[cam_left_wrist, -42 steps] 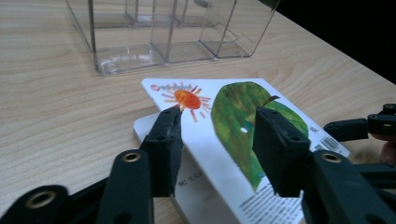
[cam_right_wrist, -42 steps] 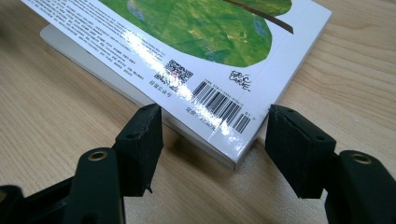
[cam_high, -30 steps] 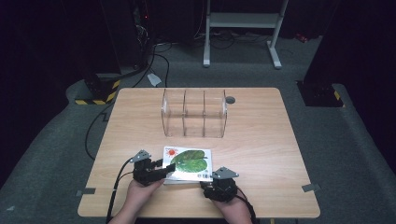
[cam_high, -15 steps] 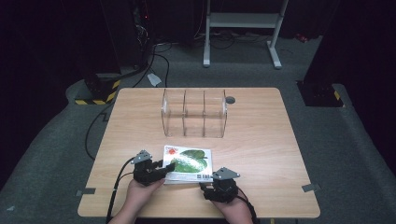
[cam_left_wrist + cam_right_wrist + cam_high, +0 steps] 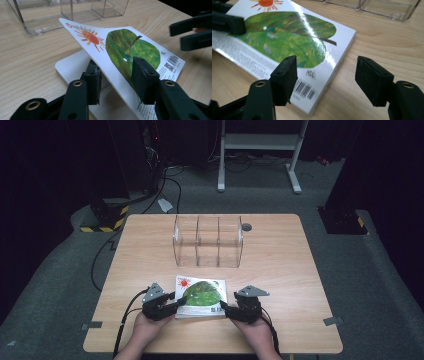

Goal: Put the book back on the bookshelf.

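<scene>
The book [image 5: 201, 297] lies on the tabletop [image 5: 280, 270], near its front edge, well in front of the clear rack [image 5: 208, 241] and apart from it. The left gripper [image 5: 176, 303] is at the book's left side, and in the left gripper view its fingers [image 5: 143, 76] pinch the cover [image 5: 120, 50], one finger under it and one on top. The cover is lifted at this side and tilted, and the white pages [image 5: 75, 67] lie flat below it on the wood. The right gripper [image 5: 223, 307] is at the book's right front corner. Its fingers [image 5: 284, 75] are spread wide, one over the barcode corner and the other over bare wood beside the book's spine edge, and they hold nothing. The three compartments of the rack seem empty. I judge that the work is at an early stage: only the hold on the cover is made. Lifting the whole book, bringing it back to the rack and standing it in a compartment is probably still to do.
</scene>
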A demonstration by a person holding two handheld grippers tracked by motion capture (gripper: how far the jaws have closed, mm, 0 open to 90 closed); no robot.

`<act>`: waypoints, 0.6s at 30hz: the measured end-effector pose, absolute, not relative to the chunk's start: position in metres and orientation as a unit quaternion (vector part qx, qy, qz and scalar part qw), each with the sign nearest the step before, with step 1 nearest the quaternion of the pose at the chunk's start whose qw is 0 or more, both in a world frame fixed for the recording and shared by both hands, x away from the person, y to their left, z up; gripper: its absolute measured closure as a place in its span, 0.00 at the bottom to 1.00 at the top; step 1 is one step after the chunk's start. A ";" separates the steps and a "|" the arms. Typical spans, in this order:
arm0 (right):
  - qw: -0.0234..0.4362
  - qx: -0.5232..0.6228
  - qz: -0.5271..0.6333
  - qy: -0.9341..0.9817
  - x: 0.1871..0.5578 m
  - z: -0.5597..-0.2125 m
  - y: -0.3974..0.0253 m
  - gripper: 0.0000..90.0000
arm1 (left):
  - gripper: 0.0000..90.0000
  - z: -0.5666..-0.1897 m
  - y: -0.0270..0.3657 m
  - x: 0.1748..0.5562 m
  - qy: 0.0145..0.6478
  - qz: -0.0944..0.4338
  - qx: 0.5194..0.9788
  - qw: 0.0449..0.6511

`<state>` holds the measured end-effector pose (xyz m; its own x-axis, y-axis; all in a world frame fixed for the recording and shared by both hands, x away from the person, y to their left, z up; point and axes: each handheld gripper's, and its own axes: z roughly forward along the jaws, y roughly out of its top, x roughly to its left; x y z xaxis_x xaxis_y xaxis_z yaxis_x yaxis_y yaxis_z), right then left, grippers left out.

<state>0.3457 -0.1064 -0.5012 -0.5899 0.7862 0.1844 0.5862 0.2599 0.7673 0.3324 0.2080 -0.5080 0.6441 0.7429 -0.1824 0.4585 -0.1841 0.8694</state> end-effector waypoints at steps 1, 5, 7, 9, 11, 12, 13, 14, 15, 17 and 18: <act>0.112 0.440 0.426 0.782 0.350 -0.503 -0.105 0.36 | 0.68 -0.507 0.209 0.331 0.390 0.147 0.758 0.501; 0.086 0.454 0.423 0.779 0.359 -0.515 -0.101 0.30 | 0.69 -0.505 0.206 0.327 0.371 0.168 0.763 0.502; 0.072 0.459 0.415 0.782 0.361 -0.518 -0.100 0.29 | 0.69 -0.504 0.207 0.326 0.365 0.171 0.763 0.505; 0.070 0.461 0.417 0.780 0.361 -0.519 -0.100 0.28 | 0.69 -0.502 0.206 0.325 0.357 0.178 0.765 0.505; 0.070 0.454 0.421 0.782 0.361 -0.520 -0.099 0.28 | 0.69 -0.501 0.206 0.323 0.350 0.185 0.765 0.509; 0.070 0.450 0.421 0.784 0.361 -0.521 -0.097 0.27 | 0.69 -0.501 0.205 0.322 0.348 0.187 0.765 0.509; 0.067 0.451 0.423 0.783 0.360 -0.520 -0.097 0.27 | 0.69 -0.500 0.206 0.322 0.344 0.189 0.765 0.510; 0.067 0.449 0.425 0.783 0.360 -0.520 -0.097 0.27 | 0.70 -0.499 0.205 0.321 0.342 0.191 0.764 0.514; 0.065 0.451 0.427 0.781 0.360 -0.520 -0.097 0.27 | 0.70 -0.499 0.205 0.320 0.334 0.194 0.766 0.514; 0.061 0.449 0.431 0.780 0.359 -0.520 -0.098 0.27 | 0.70 -0.497 0.204 0.318 0.322 0.201 0.767 0.517; 0.059 0.450 0.433 0.779 0.359 -0.519 -0.098 0.26 | 0.71 -0.496 0.204 0.317 0.316 0.204 0.767 0.519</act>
<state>0.3591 -0.0984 -0.5192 -0.5877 0.7521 0.2984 0.6499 0.2191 0.7278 0.3168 0.2039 -0.4964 0.7167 0.6972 -0.0155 0.2736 -0.2606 0.9259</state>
